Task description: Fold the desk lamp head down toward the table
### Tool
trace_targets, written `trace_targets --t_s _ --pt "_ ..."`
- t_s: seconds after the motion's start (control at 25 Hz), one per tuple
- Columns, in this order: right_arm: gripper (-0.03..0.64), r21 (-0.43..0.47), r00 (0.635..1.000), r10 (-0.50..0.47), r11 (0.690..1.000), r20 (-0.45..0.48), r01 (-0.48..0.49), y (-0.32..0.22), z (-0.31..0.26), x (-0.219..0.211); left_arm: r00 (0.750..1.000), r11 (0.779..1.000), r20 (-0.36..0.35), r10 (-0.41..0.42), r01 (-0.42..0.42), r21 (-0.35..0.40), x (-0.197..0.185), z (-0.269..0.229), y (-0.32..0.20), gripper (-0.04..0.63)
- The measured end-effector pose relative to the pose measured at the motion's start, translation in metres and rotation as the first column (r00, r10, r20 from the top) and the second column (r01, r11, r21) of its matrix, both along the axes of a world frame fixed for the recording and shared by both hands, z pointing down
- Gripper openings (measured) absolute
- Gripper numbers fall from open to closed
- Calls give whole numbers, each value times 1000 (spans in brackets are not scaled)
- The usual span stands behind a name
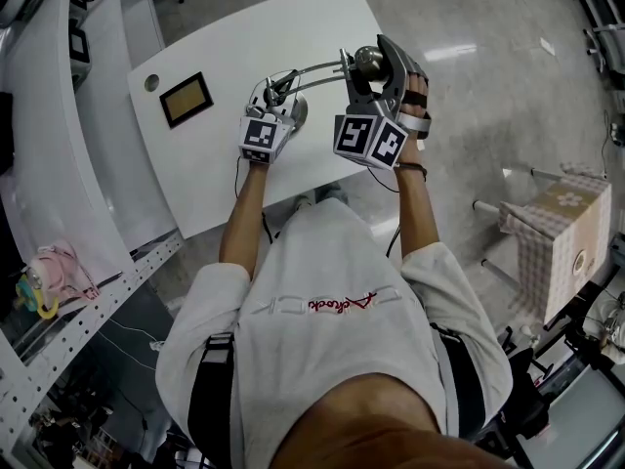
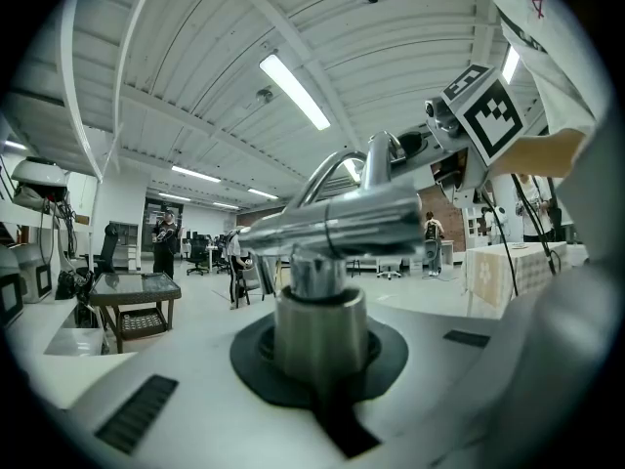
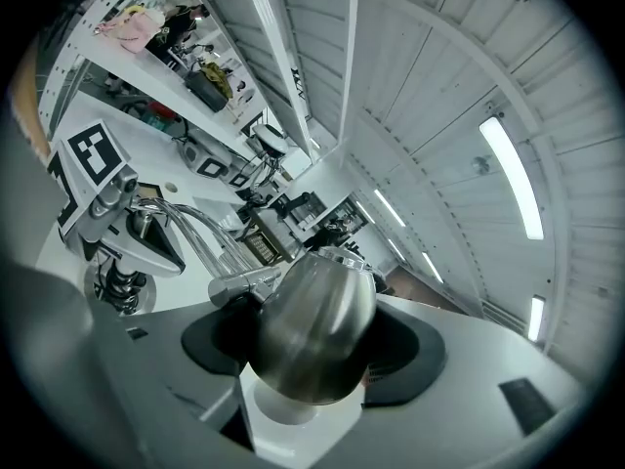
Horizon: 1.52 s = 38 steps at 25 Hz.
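Two-handed job: on white table (image 1: 293,27) stands desk lamp (image 1: 314,70), rigid metal w/ prob. stiff joints; left claw (image 1: 275,96) clamped shut on its post (image 2: 317,311), bracing; right claw (image 1: 374,66) grips the slick rounded lamp head (image 3: 317,320), best held at widest part.

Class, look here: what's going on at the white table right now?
A person at the white table works a silver metal desk lamp with two handheld grippers. The left gripper is clamped shut on the lamp's short upright post, steadying it. The right gripper has its jaws wide around the rounded metal lamp head; whether they press on it is unclear. The head sits raised on its curved arm, not yet folded down.
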State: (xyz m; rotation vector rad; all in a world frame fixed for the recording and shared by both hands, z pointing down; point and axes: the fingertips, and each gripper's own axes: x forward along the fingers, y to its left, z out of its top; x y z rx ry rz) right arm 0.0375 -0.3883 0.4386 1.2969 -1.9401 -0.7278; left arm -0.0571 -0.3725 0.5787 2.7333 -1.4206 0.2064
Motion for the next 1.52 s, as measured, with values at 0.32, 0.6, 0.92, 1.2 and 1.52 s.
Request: trace_targets --t_s 0.32,0.6,0.92,1.2,1.52 --pt "307 -27 997 13 1000 70 -11 1 13 8 999 1000 -26 -22 23 8 0 -6 -1 23" --pt "308 -37 987 24 999 160 -18 2 24 13 999 1000 -27 -30 30 6 -3 -6 -2 25" --pt "308 -91 940 48 996 338 -18 2 60 24 999 1000 -29 -22 22 9 -4 -5 -1 25" --pt "308 -95 895 39 995 444 4 1 78 26 999 1000 -30 -19 19 5 -3 -6 -1 25" --pt "308 -97 890 46 995 453 -2 2 82 28 999 1000 -28 -15 16 6 -3 -6 0 25"
